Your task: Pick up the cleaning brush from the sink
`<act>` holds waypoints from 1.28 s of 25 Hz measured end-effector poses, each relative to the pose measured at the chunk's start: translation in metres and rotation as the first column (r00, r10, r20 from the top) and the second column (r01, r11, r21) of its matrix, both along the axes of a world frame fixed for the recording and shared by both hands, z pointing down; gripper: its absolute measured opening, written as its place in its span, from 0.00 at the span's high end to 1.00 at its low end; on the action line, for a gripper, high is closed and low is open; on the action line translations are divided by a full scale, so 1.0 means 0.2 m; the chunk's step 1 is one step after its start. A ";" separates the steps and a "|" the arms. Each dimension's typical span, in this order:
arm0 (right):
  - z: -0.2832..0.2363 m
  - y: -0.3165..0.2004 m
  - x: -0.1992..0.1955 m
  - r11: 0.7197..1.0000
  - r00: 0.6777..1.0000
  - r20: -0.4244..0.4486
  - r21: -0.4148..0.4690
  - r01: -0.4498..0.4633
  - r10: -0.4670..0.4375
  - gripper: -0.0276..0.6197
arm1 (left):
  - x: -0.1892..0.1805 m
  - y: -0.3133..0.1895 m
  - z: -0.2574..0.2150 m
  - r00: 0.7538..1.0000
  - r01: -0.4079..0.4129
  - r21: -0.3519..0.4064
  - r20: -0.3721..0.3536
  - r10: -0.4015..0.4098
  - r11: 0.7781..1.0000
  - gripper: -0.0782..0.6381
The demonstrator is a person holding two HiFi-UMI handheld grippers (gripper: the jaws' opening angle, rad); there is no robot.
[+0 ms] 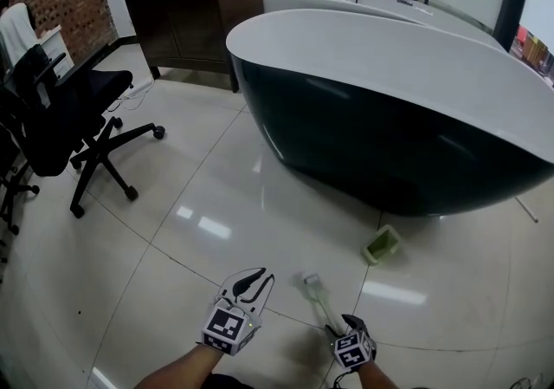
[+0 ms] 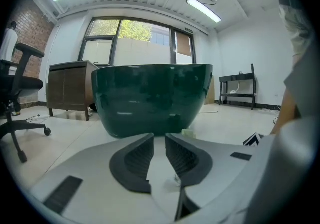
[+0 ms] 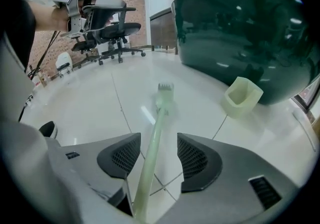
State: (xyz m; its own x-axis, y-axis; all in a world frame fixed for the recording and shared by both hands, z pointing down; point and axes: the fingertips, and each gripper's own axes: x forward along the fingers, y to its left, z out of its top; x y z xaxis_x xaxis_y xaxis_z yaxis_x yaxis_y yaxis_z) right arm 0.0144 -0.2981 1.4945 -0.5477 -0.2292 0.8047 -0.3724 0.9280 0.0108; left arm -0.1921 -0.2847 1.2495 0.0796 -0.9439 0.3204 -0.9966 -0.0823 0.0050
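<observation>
Left gripper [image 1: 249, 285] sits low over the tiled floor [image 1: 173, 231] with its jaws a narrow slit apart and nothing between them; in the left gripper view [image 2: 159, 138] it faces the dark bathtub [image 2: 152, 98], not the brush. To its right, well clear of it, lies the cleaning brush [image 1: 317, 296]. No sink is in view: the brush is out over the floor tiles, and whether its bristle end rests on them cannot be told.

Its long axis runs straight along the right gripper's own line, handle end at the gripper's throat and bristles pointing away toward the tub. The right gripper [image 1: 342, 325] is plainly the nearer one. In its own view [image 3: 159, 137] the jaws stand wide, and the pale handle [image 3: 152, 138] passes between the pads with a gap on either side, so nothing is clamped.

Judging from this, the grip only needs the jaws squeezed inward across the handle. Further right, a small green holder [image 3: 242, 97] lies beside the tub.
</observation>
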 end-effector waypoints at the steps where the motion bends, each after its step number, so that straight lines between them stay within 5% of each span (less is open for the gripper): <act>1: 0.02 0.01 0.00 1.000 1.000 -0.013 -0.012 0.003 -0.003 0.59 | 0.00 0.01 0.01 1.000 -0.006 -0.009 0.004 0.006 1.000 0.79; 12: 0.23 0.06 0.09 0.997 0.978 -0.202 -0.049 0.052 -0.061 0.61 | 0.03 0.03 0.01 0.999 -0.028 -0.036 0.027 0.029 0.999 0.79; 15: 0.23 0.03 0.12 0.999 0.969 -0.244 -0.007 0.040 -0.040 0.92 | 0.02 0.03 -0.01 1.000 -0.016 -0.024 0.021 0.016 1.000 0.79; 22: 0.14 0.01 0.14 0.998 0.969 -0.240 0.029 0.060 -0.052 0.95 | 0.01 0.03 -0.05 1.000 -0.002 -0.013 0.000 0.002 1.000 0.79; 27: -0.25 0.01 0.14 0.996 0.979 -0.202 0.078 0.037 -0.021 0.95 | 0.04 0.09 -0.20 1.000 0.009 -0.037 -0.006 -0.010 0.999 0.81; 32: -0.98 0.02 0.18 0.996 0.984 -0.178 0.084 -0.007 0.022 0.95 | 0.00 0.16 -0.69 0.997 0.050 -0.080 -0.049 -0.054 0.996 0.83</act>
